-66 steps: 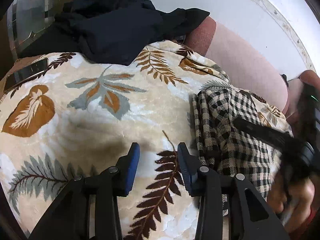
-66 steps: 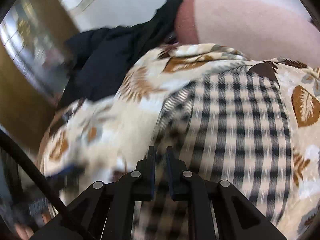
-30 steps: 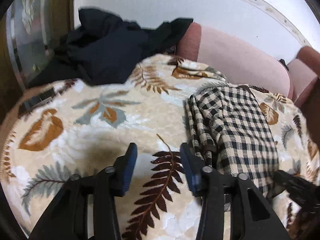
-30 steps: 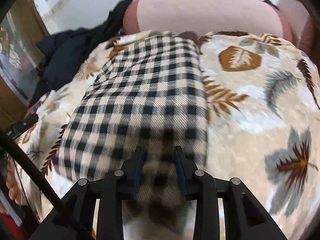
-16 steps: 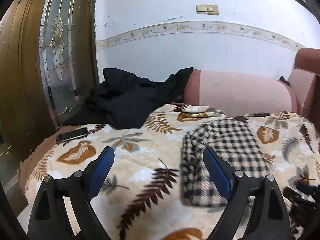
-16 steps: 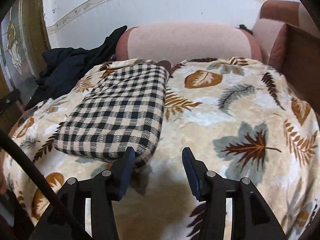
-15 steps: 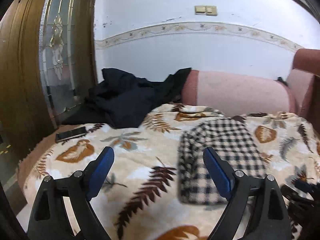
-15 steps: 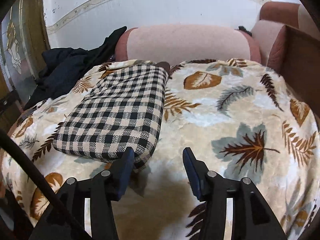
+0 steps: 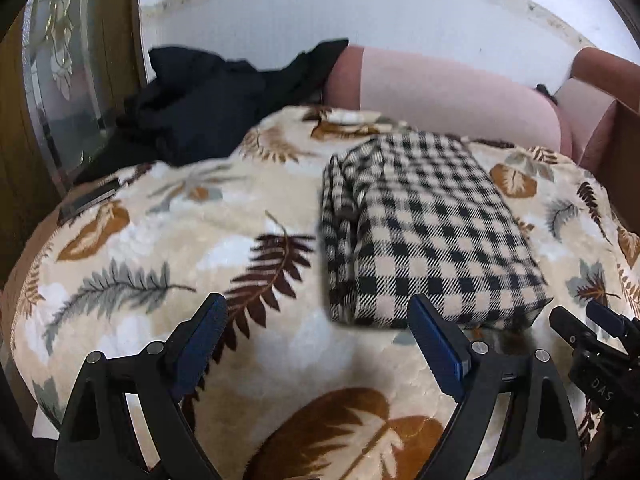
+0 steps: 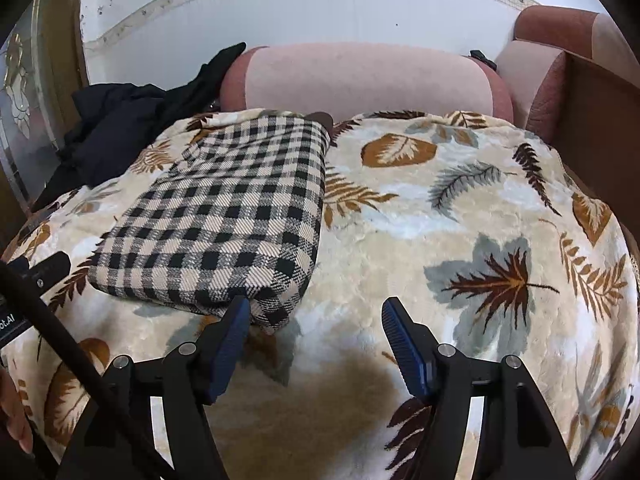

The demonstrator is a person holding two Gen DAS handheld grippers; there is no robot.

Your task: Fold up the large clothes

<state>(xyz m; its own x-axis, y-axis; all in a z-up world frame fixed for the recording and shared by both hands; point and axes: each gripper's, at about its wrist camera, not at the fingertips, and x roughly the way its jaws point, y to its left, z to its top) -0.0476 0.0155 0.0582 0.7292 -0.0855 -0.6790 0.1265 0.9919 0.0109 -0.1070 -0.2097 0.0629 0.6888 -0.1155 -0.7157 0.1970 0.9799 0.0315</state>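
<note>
Since earlier: both grippers now off the shirt and spread wide, where a second back the right one sat narrow over the checks and the left narrow beside them; shirt unmoved on the blanket
Left gripper [image 9: 318,336]: fingers wide apart, holding nothing, low over the blanket just in front of the shirt's near left corner; right blue pad [image 9: 438,346] overlaps the shirt's near edge in view, contact unclear
Right gripper [image 10: 316,340]: fingers released, wide apart, empty; left pad [image 10: 230,344] just at the shirt's near right corner, right pad over bare blanket
Shirt [image 9: 424,236]: black-and-cream check, folded into a thick rectangle, lying flat on the blanket; layered edges show along its left side; far end near the bolster
Blanket [image 10: 460,216]: cream plush with brown, rust and grey leaves, covering the seat under everything
Bolster [image 10: 360,80]: pink, rounded, lying across behind the blanket
Dark clothes [image 9: 216,96]: black heap at the far left, partly draped over the bolster's end, apart from the shirt
Phone [image 9: 90,200]: dark, flat on the blanket's left edge, well apart from the shirt
Door [image 9: 60,80]: wooden, with patterned glass, at far left
Wall [image 10: 320,4]: white, with a patterned border strip
</note>
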